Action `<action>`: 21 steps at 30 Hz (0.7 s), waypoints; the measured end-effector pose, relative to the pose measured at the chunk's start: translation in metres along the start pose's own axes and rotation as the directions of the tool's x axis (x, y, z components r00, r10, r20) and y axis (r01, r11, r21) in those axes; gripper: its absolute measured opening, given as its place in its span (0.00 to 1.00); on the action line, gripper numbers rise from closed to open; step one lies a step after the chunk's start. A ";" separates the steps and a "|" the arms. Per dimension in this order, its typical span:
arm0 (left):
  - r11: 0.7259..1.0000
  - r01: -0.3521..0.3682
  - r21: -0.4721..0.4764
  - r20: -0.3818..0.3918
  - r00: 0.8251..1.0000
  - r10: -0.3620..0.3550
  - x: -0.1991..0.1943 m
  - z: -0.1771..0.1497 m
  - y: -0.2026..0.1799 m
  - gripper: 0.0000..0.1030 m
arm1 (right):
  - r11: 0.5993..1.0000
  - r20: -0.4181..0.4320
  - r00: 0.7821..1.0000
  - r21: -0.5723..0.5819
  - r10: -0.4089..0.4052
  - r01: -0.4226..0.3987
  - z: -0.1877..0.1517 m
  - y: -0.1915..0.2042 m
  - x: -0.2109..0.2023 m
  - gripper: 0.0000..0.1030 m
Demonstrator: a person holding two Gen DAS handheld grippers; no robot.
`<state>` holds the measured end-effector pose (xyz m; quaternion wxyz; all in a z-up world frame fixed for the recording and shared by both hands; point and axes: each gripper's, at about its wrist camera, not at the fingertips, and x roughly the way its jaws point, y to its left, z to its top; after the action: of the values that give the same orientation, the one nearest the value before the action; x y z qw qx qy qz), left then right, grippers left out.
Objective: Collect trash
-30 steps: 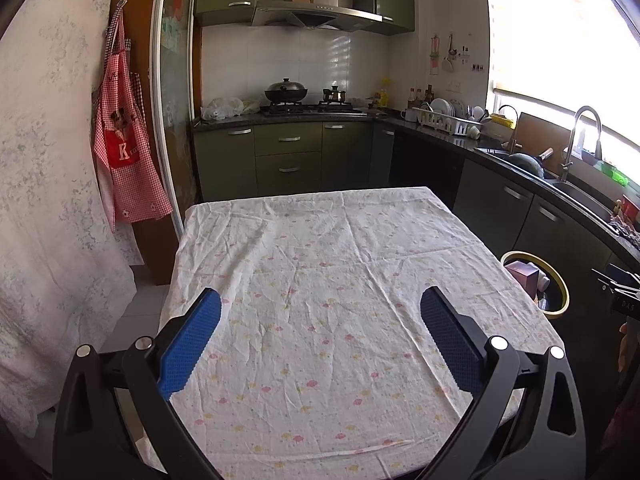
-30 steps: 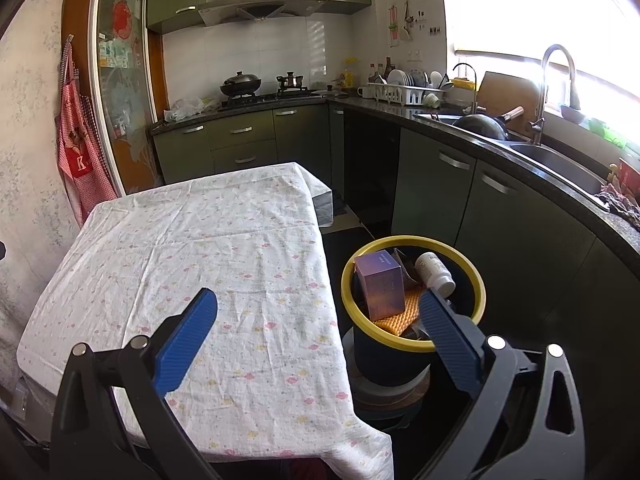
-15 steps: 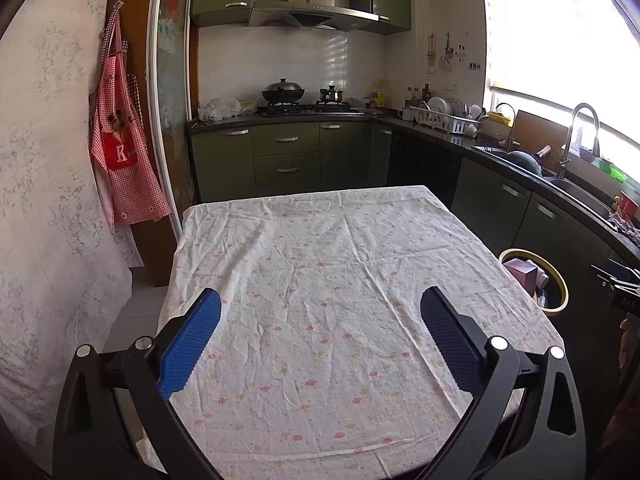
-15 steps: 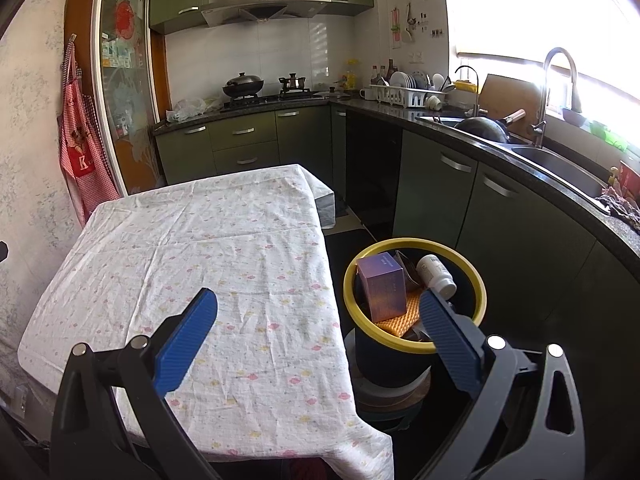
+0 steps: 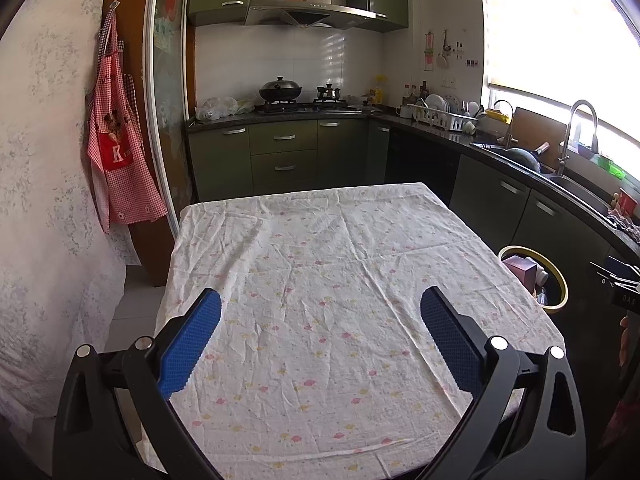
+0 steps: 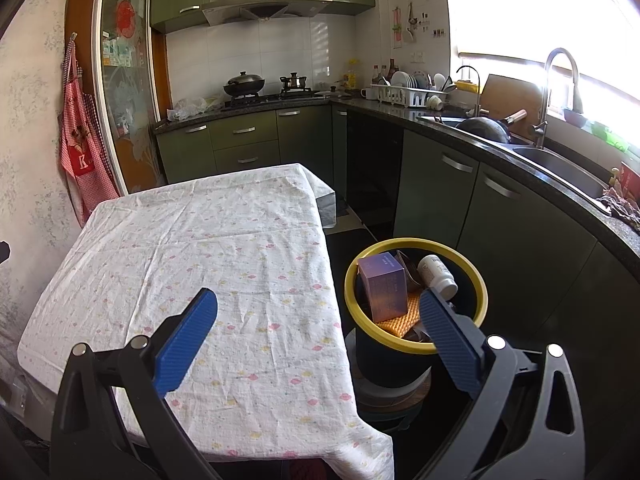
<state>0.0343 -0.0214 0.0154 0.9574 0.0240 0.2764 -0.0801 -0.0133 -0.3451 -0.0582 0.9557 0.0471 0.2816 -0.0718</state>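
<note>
Bin (image 6: 416,344): dark, yellow rim, on the floor just right of the table, before the dark cabinets. Contents: purple box (image 6: 383,285), upright and tilted; white bottle (image 6: 437,275) leaning on the far rim; orange ridged sheet (image 6: 400,320) beneath the box.
Bin also at the right edge of the left wrist view (image 5: 556,280), box (image 5: 520,270) showing.
Right gripper (image 6: 318,312): jaws wide apart, empty, above the table edge and bin.
Left gripper (image 5: 320,318): jaws wide apart, empty, over the table.
Table (image 5: 320,264): white flowered cloth, creased.
Beyond: stove with wok (image 5: 280,90), dish rack (image 5: 442,114), sink tap (image 5: 576,132), red checked apron (image 5: 118,148) on the left wall.
</note>
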 end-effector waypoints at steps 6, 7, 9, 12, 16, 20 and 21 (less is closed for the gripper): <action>1.000 0.000 0.001 0.000 1.000 0.000 0.000 0.000 0.000 0.95 | 1.000 0.000 1.000 -0.001 0.000 0.000 0.000 0.000 0.000 0.93; 1.000 0.000 0.001 0.000 1.000 0.000 0.000 0.000 0.000 0.96 | 1.000 0.000 1.000 -0.001 0.000 0.000 0.000 0.000 0.000 0.93; 1.000 -0.001 0.002 0.000 1.000 0.001 0.000 0.000 0.000 0.95 | 1.000 0.000 1.000 -0.001 -0.001 0.001 0.000 0.000 0.000 0.93; 1.000 0.000 0.001 0.000 1.000 0.000 0.000 0.000 0.000 0.95 | 1.000 -0.001 1.000 -0.001 -0.001 0.001 0.000 0.000 0.000 0.93; 1.000 0.000 0.003 0.000 1.000 0.000 0.000 0.000 -0.001 0.96 | 1.000 -0.001 1.000 -0.001 0.000 0.000 0.000 0.000 0.000 0.93; 1.000 0.000 0.008 -0.001 1.000 0.000 0.001 0.000 0.000 0.95 | 1.000 -0.001 1.000 -0.001 -0.002 0.002 0.000 0.000 0.000 0.93; 1.000 0.001 0.008 -0.001 1.000 -0.001 0.001 0.000 0.000 0.95 | 1.000 -0.001 1.000 0.000 -0.003 0.003 0.000 0.000 0.000 0.93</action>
<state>0.0351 -0.0219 0.0144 0.9571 0.0279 0.2766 -0.0818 -0.0133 -0.3453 -0.0583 0.9554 0.0467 0.2823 -0.0730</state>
